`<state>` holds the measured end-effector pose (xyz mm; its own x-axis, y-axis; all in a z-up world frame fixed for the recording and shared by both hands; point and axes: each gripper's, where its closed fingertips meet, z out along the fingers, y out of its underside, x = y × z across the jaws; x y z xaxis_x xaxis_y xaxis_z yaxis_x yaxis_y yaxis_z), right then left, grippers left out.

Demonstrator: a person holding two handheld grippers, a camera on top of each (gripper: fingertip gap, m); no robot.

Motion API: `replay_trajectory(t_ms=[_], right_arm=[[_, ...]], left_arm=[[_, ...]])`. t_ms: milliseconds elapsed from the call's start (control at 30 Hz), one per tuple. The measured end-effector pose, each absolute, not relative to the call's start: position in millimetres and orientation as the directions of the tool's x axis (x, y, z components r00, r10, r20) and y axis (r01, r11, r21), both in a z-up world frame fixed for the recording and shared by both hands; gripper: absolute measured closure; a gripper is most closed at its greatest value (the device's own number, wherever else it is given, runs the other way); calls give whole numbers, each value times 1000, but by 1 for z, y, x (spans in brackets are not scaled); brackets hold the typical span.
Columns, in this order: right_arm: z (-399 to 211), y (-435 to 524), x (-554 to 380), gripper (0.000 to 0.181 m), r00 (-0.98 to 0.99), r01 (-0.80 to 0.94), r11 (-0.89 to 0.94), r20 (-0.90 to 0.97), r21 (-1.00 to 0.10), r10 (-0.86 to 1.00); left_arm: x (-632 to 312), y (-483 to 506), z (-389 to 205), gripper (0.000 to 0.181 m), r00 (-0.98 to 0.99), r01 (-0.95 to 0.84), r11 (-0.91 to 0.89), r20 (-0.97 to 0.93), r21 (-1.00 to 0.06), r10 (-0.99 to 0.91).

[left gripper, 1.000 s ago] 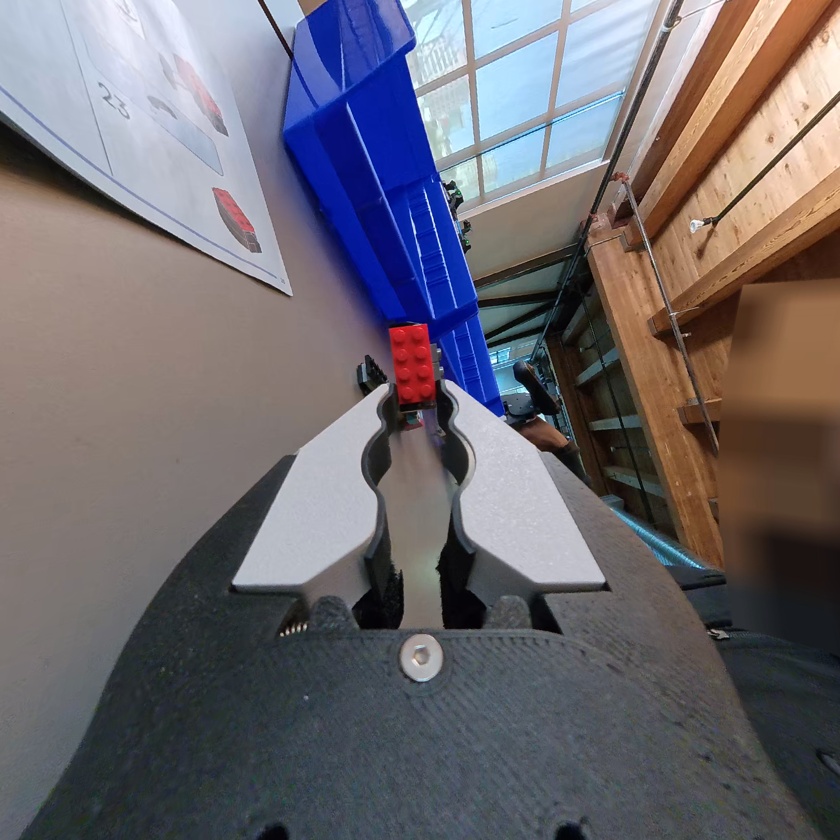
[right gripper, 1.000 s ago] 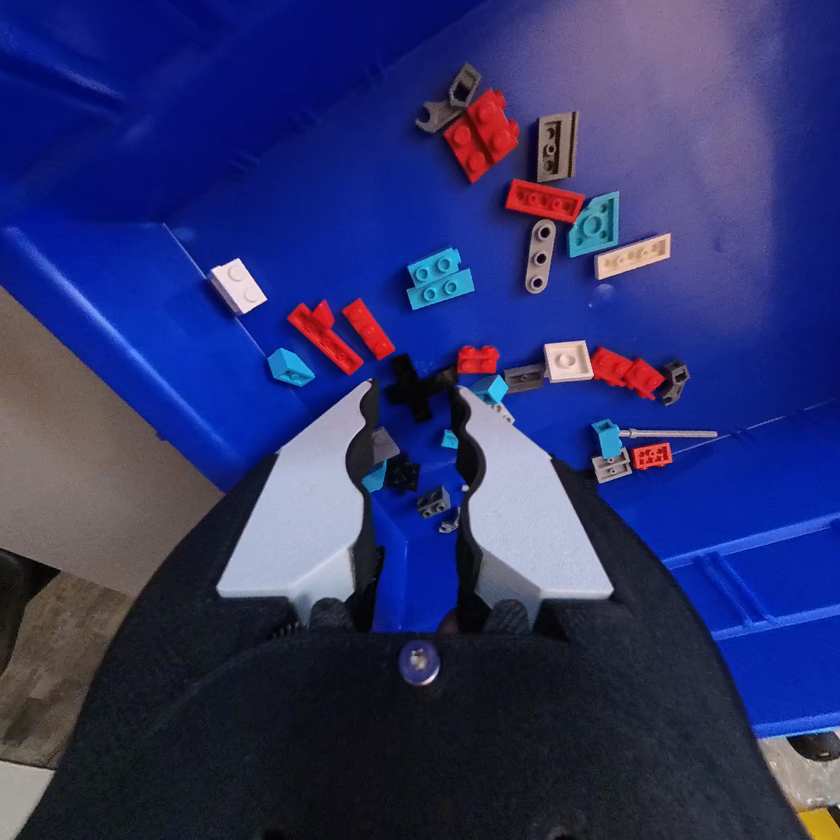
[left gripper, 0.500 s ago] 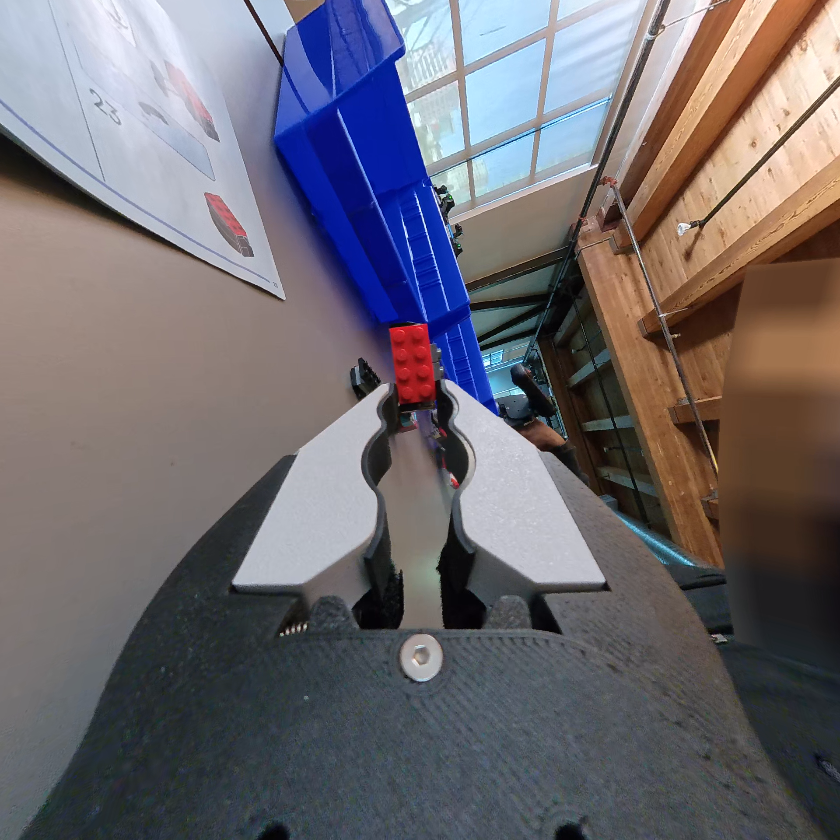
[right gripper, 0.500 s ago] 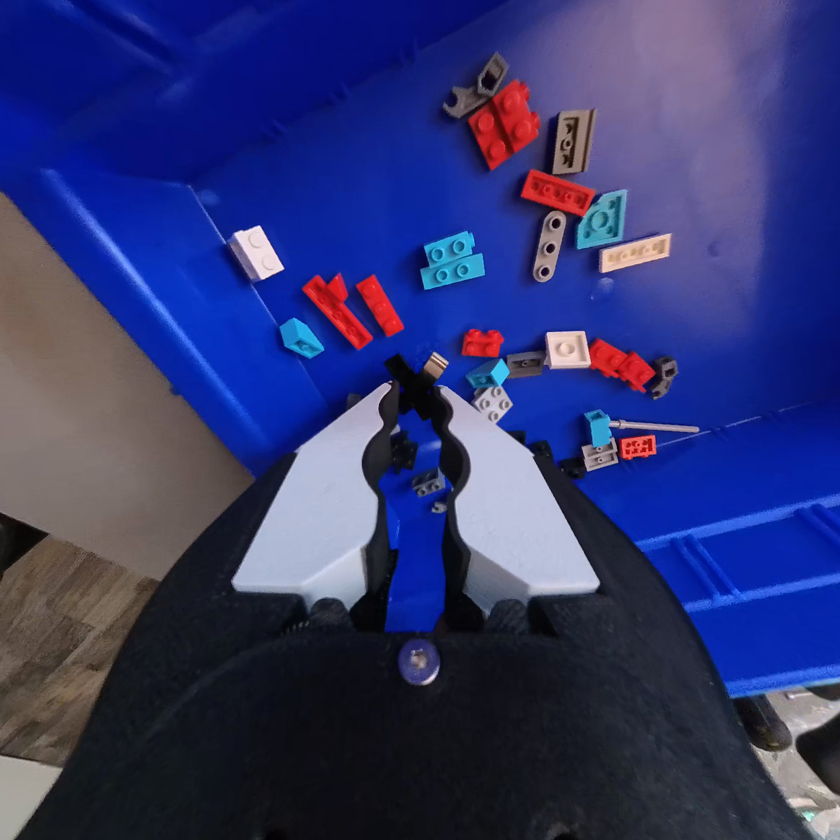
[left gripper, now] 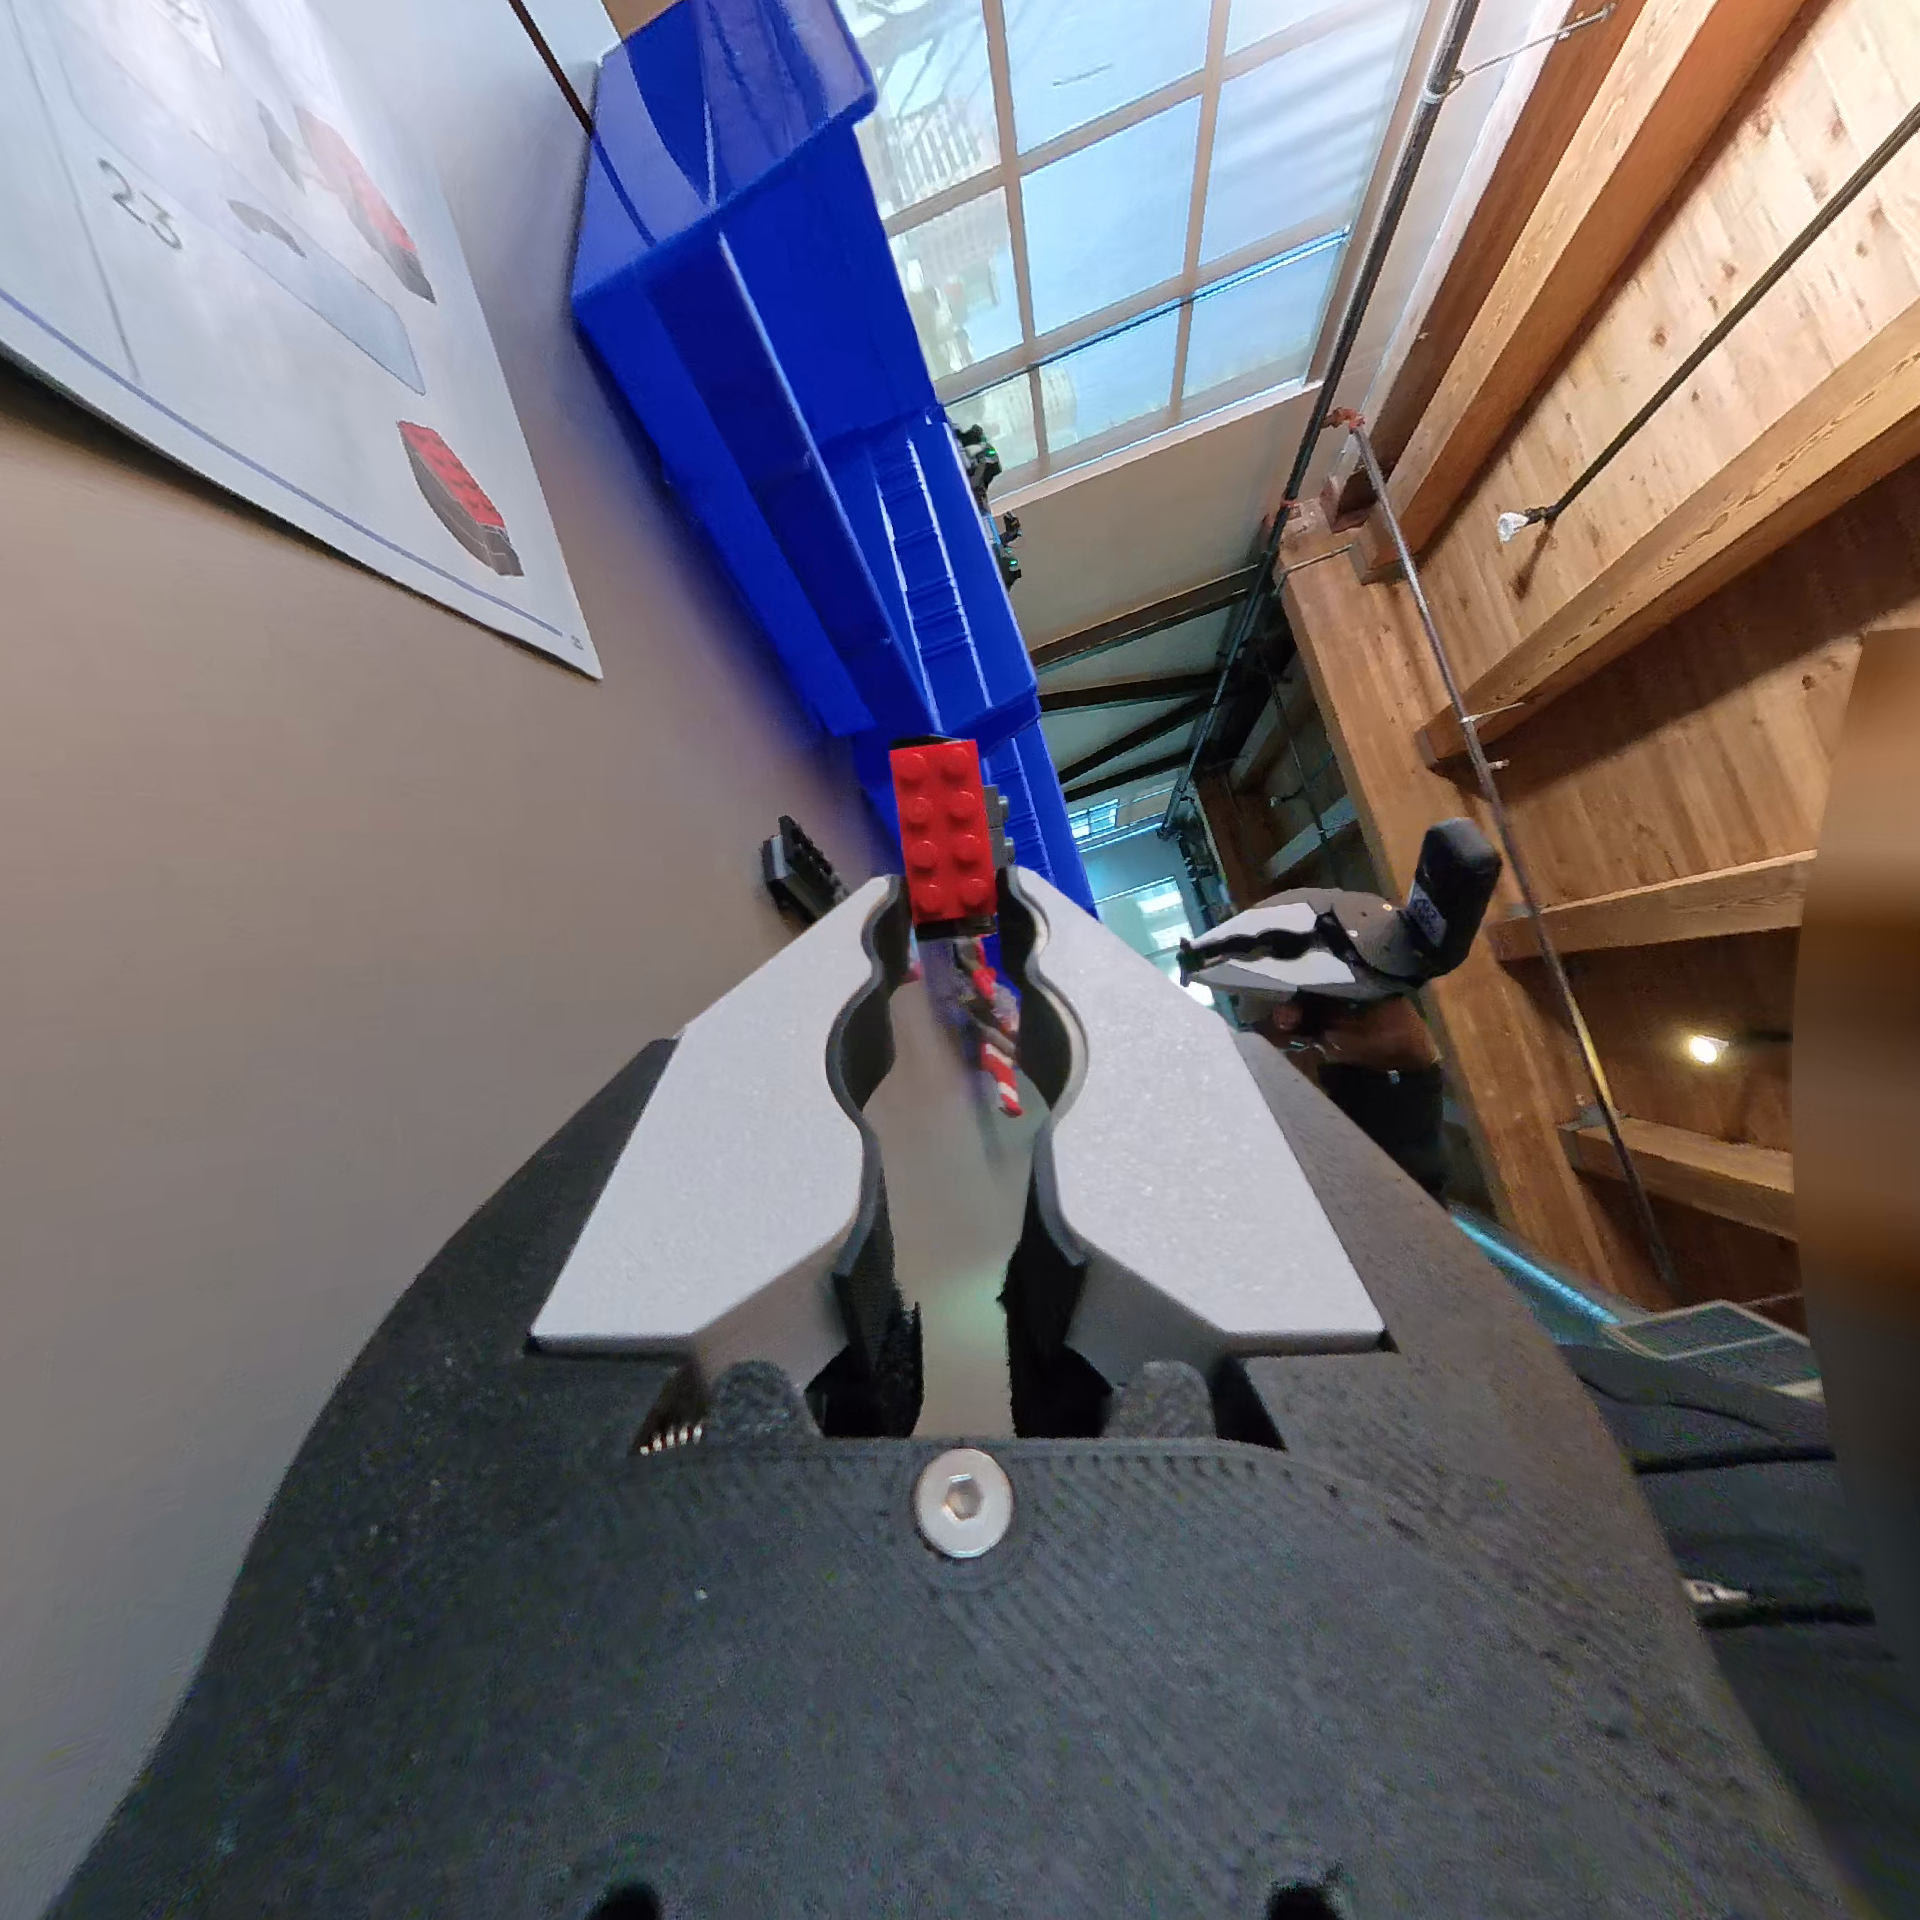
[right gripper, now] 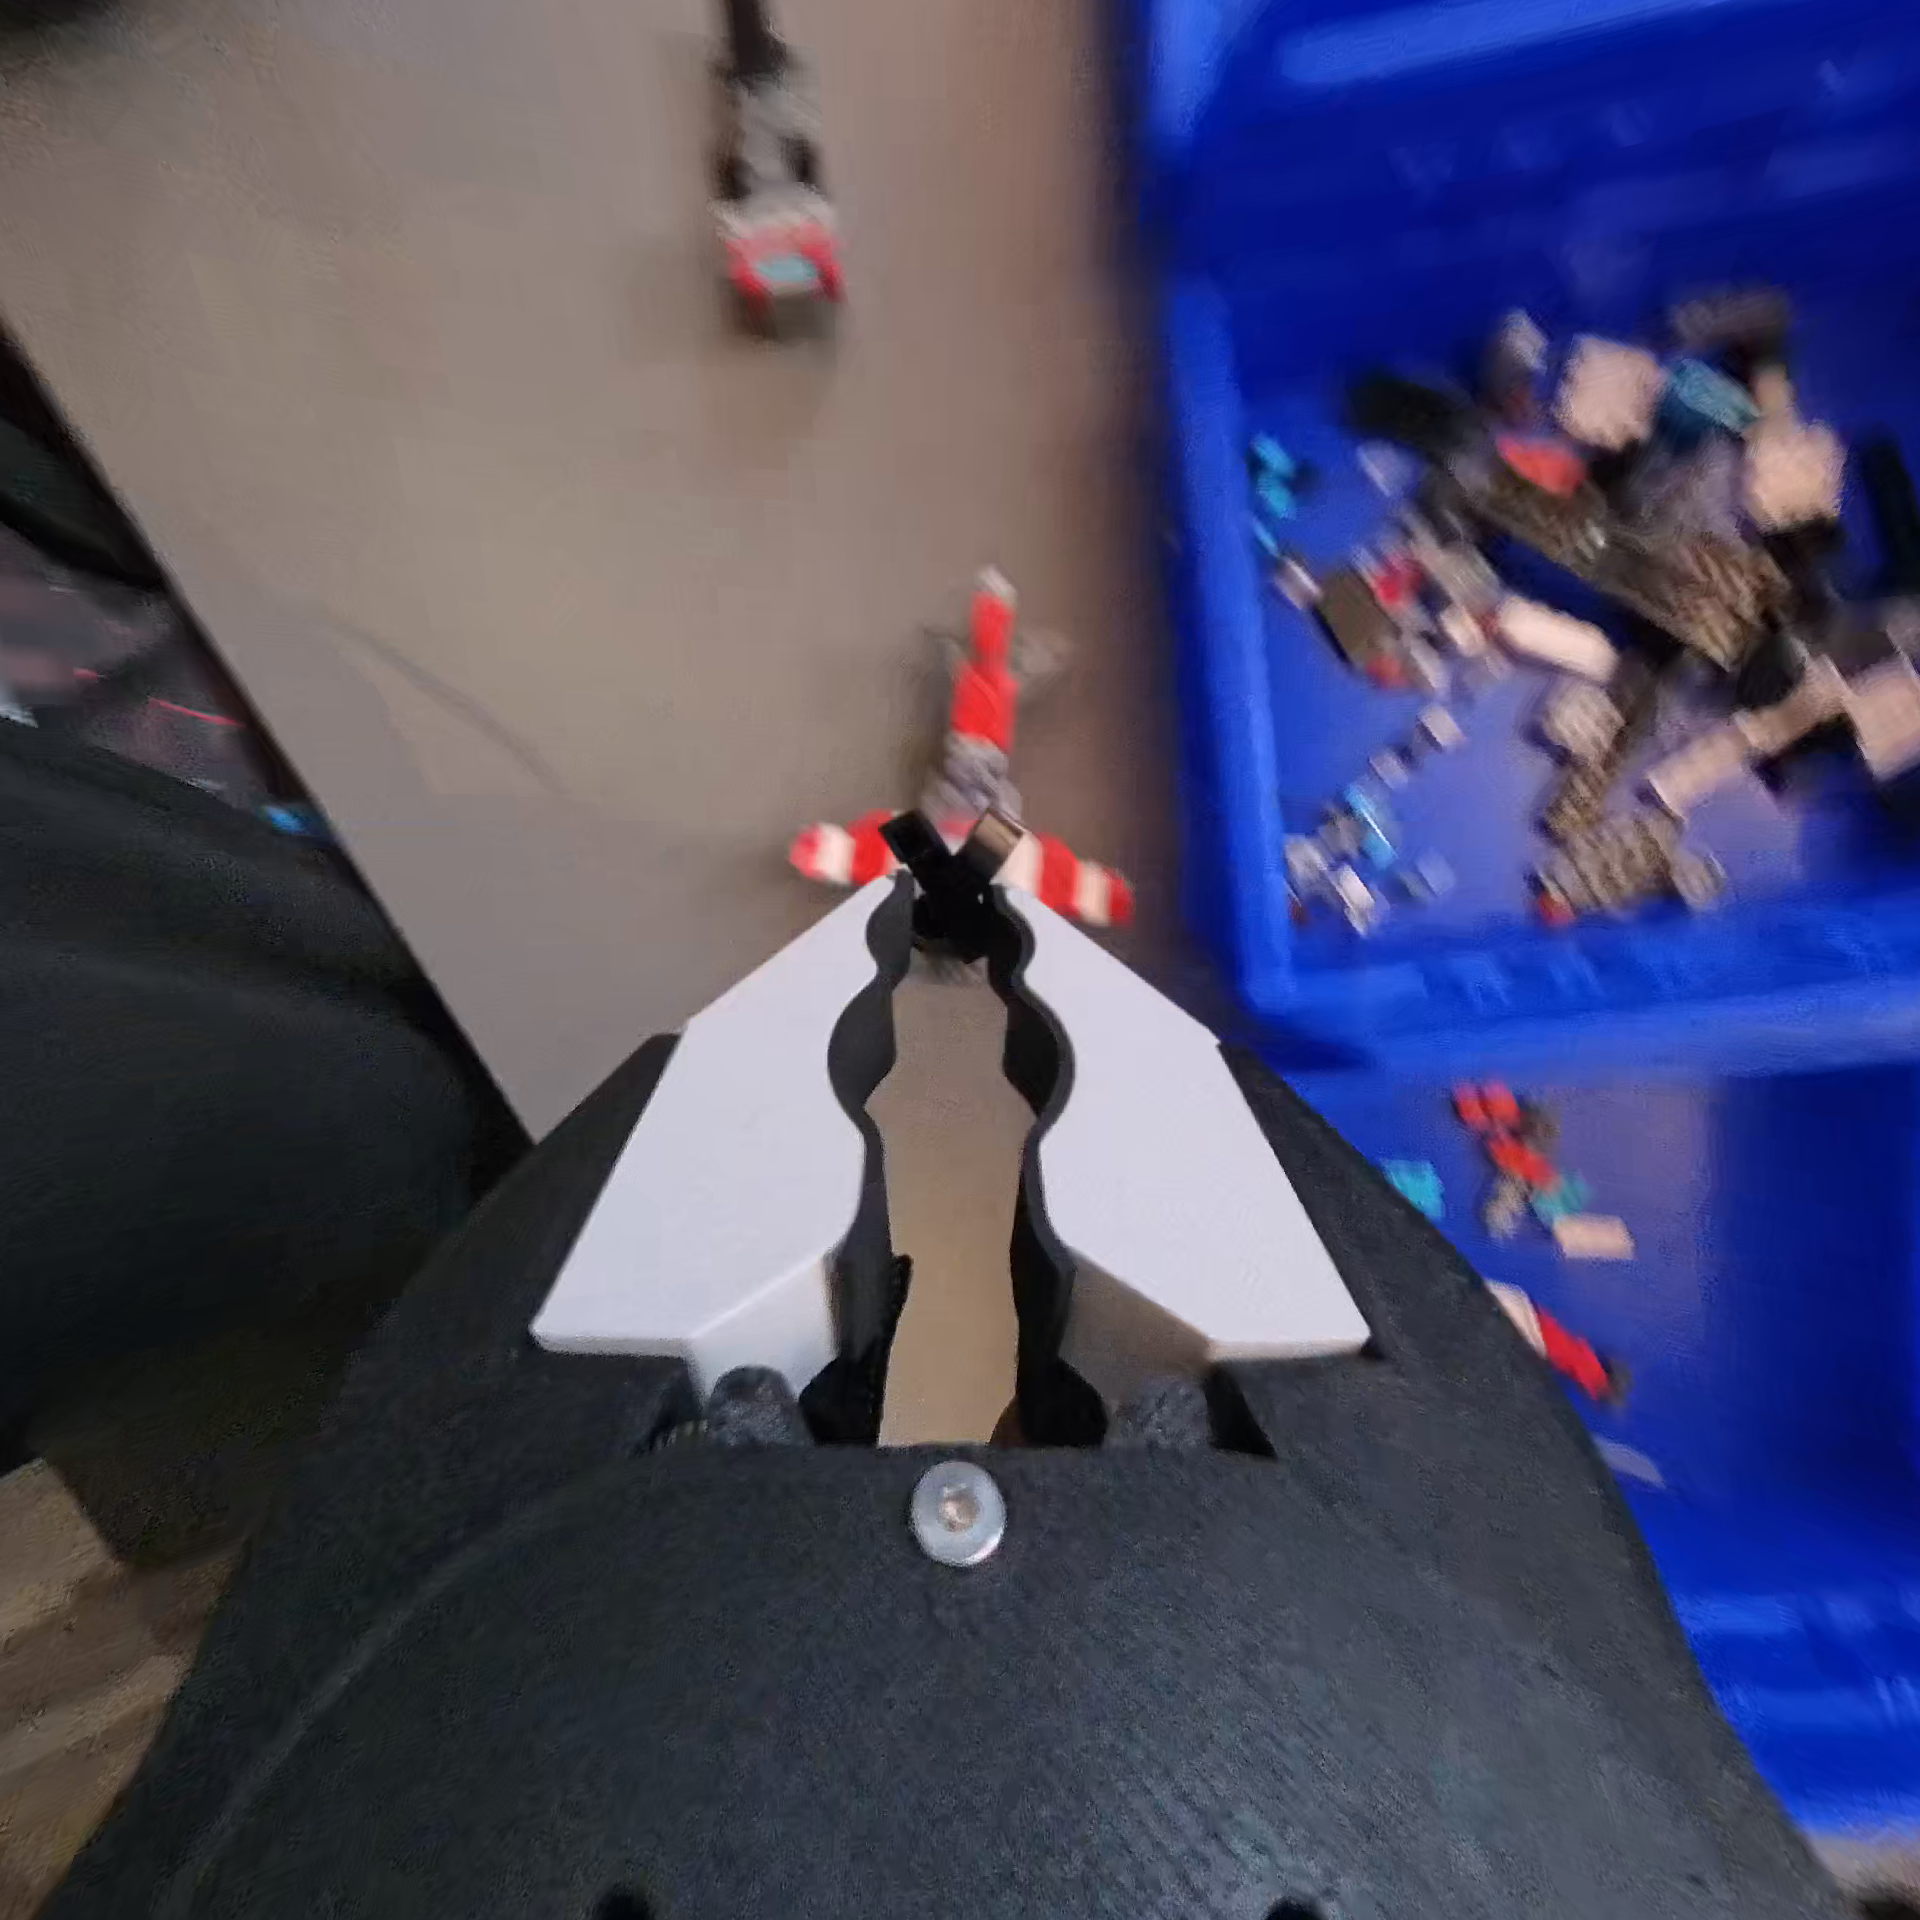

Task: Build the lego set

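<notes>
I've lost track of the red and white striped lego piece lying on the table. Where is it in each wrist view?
Left wrist view: red and white striped piece shows blurred through the gap between the jaws, below the held red brick.
Right wrist view: it lies just past the jaw tips, partly behind the held black piece.
Shared landmark: blue bin.

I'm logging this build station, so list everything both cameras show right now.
Red brick assembly: one, red over grey, clamped in left tool.
Black cross piece: one, black, pinched in right tool.
Striped model: one, red, white and grey, on table beyond right tool.
Small build: one, red and grey, farther up the table.
Black part: one, on table.
Bins: blue, holding loose pieces.
Instruction sheet: one, white, on table.
Left tool: shut.
Right tool: shut.
</notes>
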<state>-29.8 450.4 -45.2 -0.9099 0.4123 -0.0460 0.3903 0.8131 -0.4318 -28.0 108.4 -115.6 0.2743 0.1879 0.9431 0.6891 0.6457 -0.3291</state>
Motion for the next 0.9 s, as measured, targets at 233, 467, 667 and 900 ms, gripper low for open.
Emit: replay_trajectory(t_ms=[233,467,667,900], right_arm=[[-90,275,24,168,-959,282,806,-185,-520,216],[-158,175,45,168,-947,306,833,-234,-460,219],[-180,148,44,168,-936,346,838,-212,-421,280],[-185,144,41,166,-924,382,830,-189,-407,333]], left_arm=[[-13,114,-103,165,321,669,676,941,-308,110],[0,90,-100,166,330,639,704,937,-308,111],[11,67,-95,165,344,661,704,939,-260,23],[15,65,-94,166,339,692,686,940,-224,-35]])
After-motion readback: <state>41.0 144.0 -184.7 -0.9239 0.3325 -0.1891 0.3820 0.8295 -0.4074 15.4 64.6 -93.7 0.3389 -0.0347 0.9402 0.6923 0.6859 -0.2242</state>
